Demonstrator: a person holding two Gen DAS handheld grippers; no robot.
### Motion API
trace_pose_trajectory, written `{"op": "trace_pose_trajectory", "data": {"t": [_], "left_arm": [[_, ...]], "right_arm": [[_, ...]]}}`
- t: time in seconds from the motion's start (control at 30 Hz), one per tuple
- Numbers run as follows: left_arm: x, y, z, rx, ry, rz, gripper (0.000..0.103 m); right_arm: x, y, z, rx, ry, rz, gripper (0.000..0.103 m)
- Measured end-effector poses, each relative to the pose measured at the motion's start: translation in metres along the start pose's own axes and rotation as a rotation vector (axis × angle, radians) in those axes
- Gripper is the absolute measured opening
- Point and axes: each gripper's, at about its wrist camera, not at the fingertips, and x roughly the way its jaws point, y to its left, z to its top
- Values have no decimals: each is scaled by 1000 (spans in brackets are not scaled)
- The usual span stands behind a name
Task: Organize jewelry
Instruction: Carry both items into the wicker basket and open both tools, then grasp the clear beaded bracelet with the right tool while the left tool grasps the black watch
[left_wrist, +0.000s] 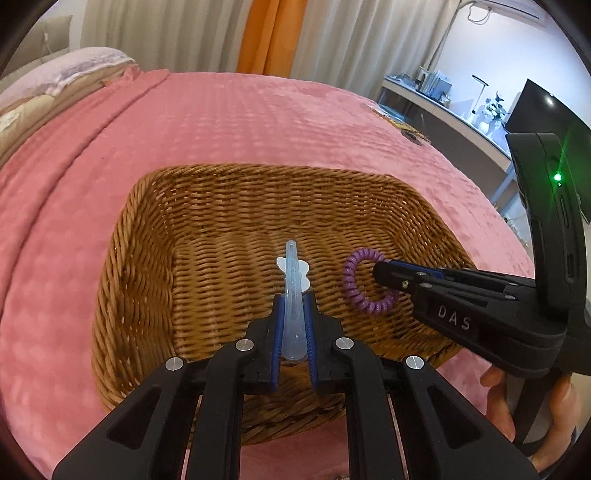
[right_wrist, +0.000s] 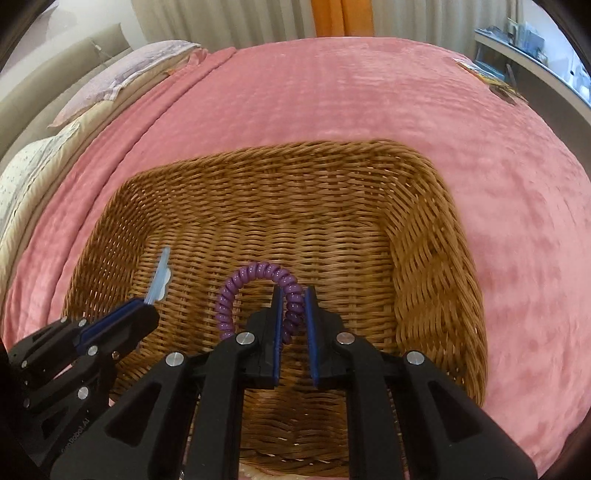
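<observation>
1. The left gripper (left_wrist: 294, 306) is clamped on a pale blue hair clip (left_wrist: 293, 291) – the clip juts forward from between the blue pads, its butterfly ornament just past the fingertips.
2. The right gripper (right_wrist: 294, 306) is clamped on a purple coil hair tie (right_wrist: 255, 291); the loop arches up and to the left of the jaws.
3. Both hang over the inside of a wicker basket (left_wrist: 147, 229), above its woven floor – whether either piece touches it cannot be told.
4. The basket sits on a pink blanket (left_wrist: 240, 118) covering a bed.
5. A hand (left_wrist: 517, 406) grips the right gripper's handle at the left view's lower right.
</observation>
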Motion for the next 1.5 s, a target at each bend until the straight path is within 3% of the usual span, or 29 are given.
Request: {"op": "trace_pose_trajectory", "data": {"t": [0.03, 0.1, 0.33, 0.6, 0.73, 0.93, 1.1, 1.27, 1.5], "left_arm": [[-2, 0, -1, 2, -5, -1, 11], [-15, 0, -3, 4, -24, -10, 25], [-82, -4, -13, -3, -128, -36, 39], [-172, -8, -48, -7, -237, -39, 43], [-194, -5, -76, -15, -255, -24, 43], [-207, 4, -117, -40, -253, -23, 43], [-200, 16, -144, -71, -223, -18, 43], [-186, 28, -163, -102, -180, -6, 43], [-158, 40, -170, -144, -136, 15, 43]], "right_arm": [[-2, 1, 0, 0, -1, -3, 11], [-8, 0, -1, 3, -5, 0, 13], [-63, -2, -11, 3, -90, 18, 41], [-154, 14, -56, -53, -221, 49, 42], [-182, 25, -93, -90, -273, 59, 42], [-185, 30, -152, -103, -264, 91, 42], [-164, 30, -196, -100, -197, 90, 42], [-144, 31, -223, -105, -145, 84, 42], [-133, 40, -242, -168, -159, 43, 42]]}}
